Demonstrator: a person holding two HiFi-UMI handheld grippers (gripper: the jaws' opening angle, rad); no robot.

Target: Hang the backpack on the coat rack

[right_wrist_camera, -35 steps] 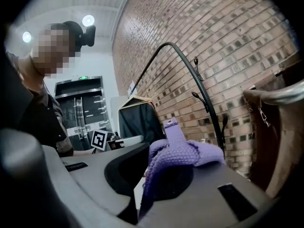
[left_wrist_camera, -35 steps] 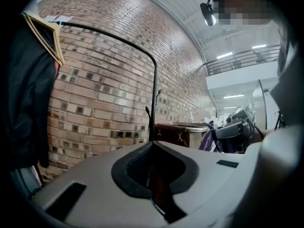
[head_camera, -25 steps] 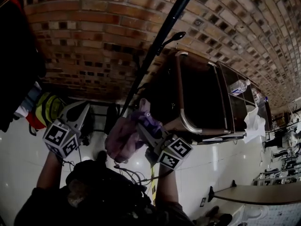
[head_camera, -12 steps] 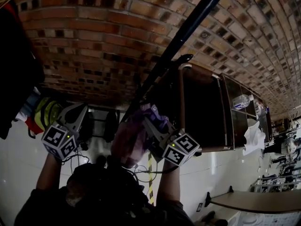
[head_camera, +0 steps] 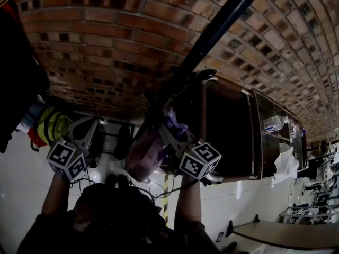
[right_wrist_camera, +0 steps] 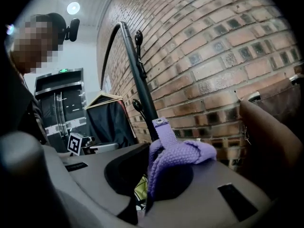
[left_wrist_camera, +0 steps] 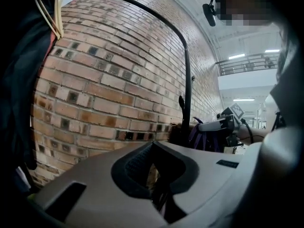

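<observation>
Brick wall closes off the whole far side. The black coat rack pole slants across it in the head view, and a hook juts from it just above the right gripper. That gripper is clamped on the purple strap of the backpack, whose pinkish body hangs beneath it right beside the pole; whether the two touch cannot be told. The left gripper, jaws together on nothing, is held well apart at the left over pale floor. A dark cabinet with a chrome rail crowds the pole's right side, and a dark garment hems in the left edge. The pole's top is cut off by the frame and its foot is hidden behind the backpack. Dim light blurs the backpack's outline.
</observation>
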